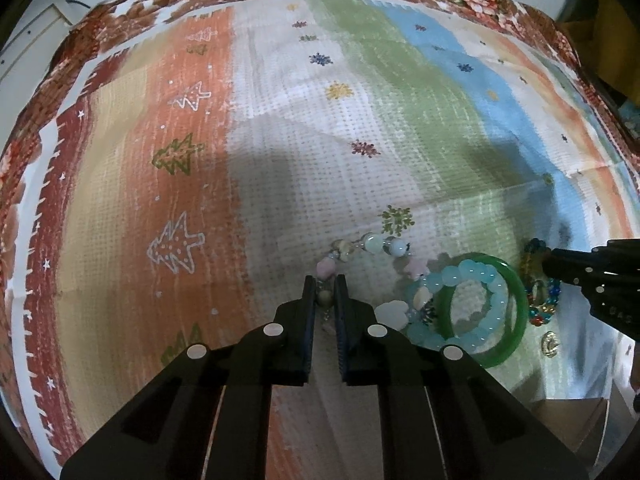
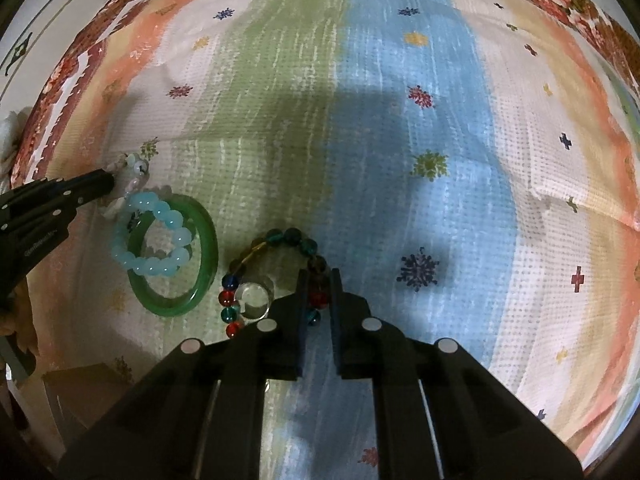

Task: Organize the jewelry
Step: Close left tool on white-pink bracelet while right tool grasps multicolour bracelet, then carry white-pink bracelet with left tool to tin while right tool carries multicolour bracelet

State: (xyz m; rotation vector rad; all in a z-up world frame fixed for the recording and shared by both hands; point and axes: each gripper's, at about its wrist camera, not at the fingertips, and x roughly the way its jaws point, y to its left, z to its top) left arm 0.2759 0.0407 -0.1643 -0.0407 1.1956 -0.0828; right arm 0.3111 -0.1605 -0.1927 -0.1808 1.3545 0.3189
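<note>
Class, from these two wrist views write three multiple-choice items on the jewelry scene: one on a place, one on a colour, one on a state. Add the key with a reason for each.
1. Where does the light blue bead bracelet lie?
A. Overlapping the green bangle
B. Far off on the orange stripe
C. Inside a box

2. What colour is the solid bangle?
A. Red
B. Green
C. Black

3. What is the right gripper doing?
A. Standing wide open
B. Shut on the multicoloured bead bracelet
C. Shut on the clear ring

Key: 1 A, its beads cross the bangle's rim; 2 B, it is glossy green in both views; 3 B, dark and red beads sit pinched between its fingers.
</note>
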